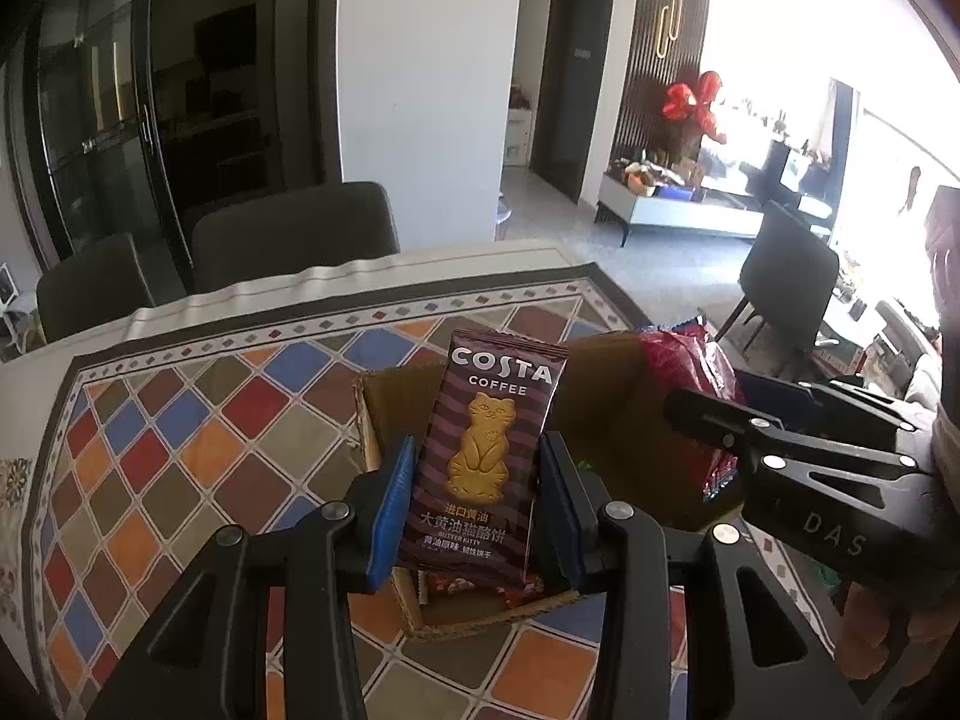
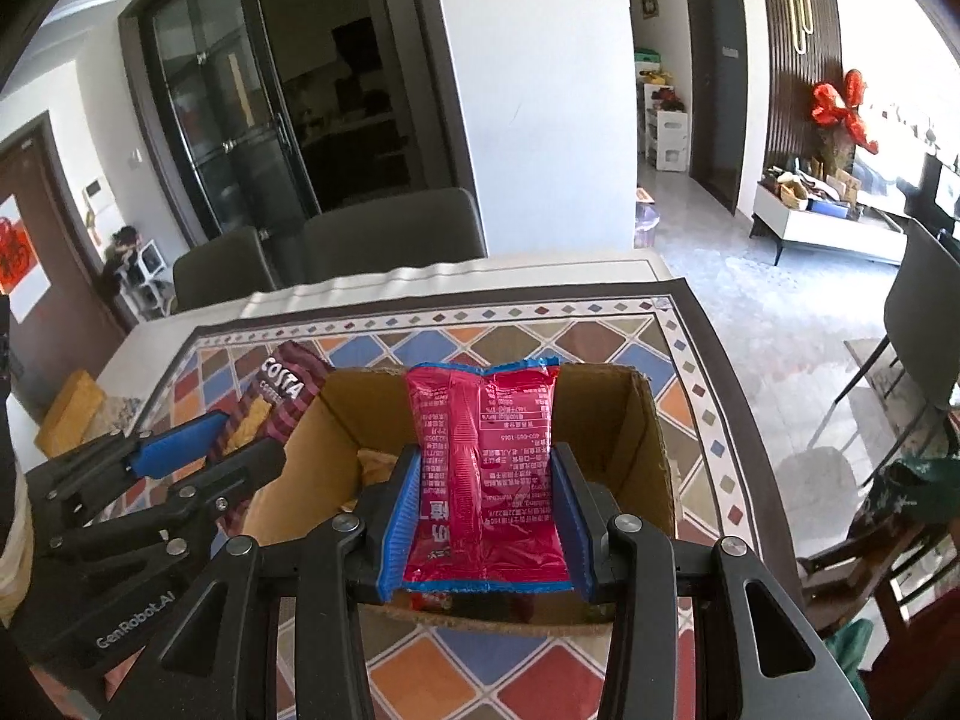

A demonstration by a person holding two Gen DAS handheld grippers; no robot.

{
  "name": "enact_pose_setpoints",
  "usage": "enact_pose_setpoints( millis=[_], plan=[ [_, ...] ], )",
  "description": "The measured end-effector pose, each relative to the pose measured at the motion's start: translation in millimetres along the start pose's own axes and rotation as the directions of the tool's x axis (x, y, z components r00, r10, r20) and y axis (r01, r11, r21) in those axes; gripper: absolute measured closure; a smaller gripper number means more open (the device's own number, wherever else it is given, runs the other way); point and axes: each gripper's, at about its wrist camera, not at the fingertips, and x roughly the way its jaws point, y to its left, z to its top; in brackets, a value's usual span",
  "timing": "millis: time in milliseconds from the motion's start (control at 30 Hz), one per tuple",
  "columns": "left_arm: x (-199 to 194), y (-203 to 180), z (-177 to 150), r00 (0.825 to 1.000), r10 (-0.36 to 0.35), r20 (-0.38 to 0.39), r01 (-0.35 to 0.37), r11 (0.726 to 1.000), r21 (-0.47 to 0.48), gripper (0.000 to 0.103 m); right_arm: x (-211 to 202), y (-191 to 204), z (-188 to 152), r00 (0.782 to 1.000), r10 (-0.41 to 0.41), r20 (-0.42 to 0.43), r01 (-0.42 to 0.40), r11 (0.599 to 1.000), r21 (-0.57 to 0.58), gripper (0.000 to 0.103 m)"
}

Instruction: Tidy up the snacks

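Observation:
My left gripper (image 1: 477,501) is shut on a brown Costa Coffee biscuit packet (image 1: 486,450) with a golden cat on it, held upright over the left part of an open cardboard box (image 1: 384,420). My right gripper (image 2: 489,516) is shut on a red snack packet (image 2: 486,468) with blue edges, held above the same cardboard box (image 2: 648,456). In the left wrist view the right gripper (image 1: 708,420) enters from the right with the red packet (image 1: 684,360). In the right wrist view the left gripper (image 2: 198,450) shows at the left with the Costa packet (image 2: 276,402). A few wrapped snacks lie in the box bottom.
The box stands on a table under a cloth of coloured diamonds (image 1: 180,450). Dark chairs (image 1: 288,234) stand behind the far table edge, and another chair (image 2: 924,324) is off to the right. A yellow-brown flat object (image 2: 69,414) lies at the table's left edge.

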Motion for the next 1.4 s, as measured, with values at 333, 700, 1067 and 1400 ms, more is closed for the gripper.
enact_pose_setpoints(
  millis=[333,700,1067,1400],
  plan=[
    [-5.2,1.5,-3.9,0.998,0.058,0.014,-0.058,0.998,0.0,0.048,14.0,-9.1,3.9,0.999,-0.008,-0.054,0.009,1.0,0.022,0.049],
    [-54.5,-8.6,-34.3,0.987,0.124,0.1,-0.123,0.992,-0.023,0.039,-29.5,0.1,-19.8,0.999,-0.048,0.021,0.048,0.999,-0.021,0.041],
    [-108.0,-16.5,-80.3,0.97,0.17,0.174,-0.157,0.984,-0.085,0.019,-89.8,9.5,-63.5,0.987,-0.067,0.145,0.074,0.997,-0.038,0.033],
    [-150.4,-24.9,-118.1,0.945,0.214,0.247,-0.193,0.975,-0.105,0.003,-129.9,15.3,-100.9,0.973,-0.061,0.224,0.072,0.997,-0.042,0.024]
  ],
)
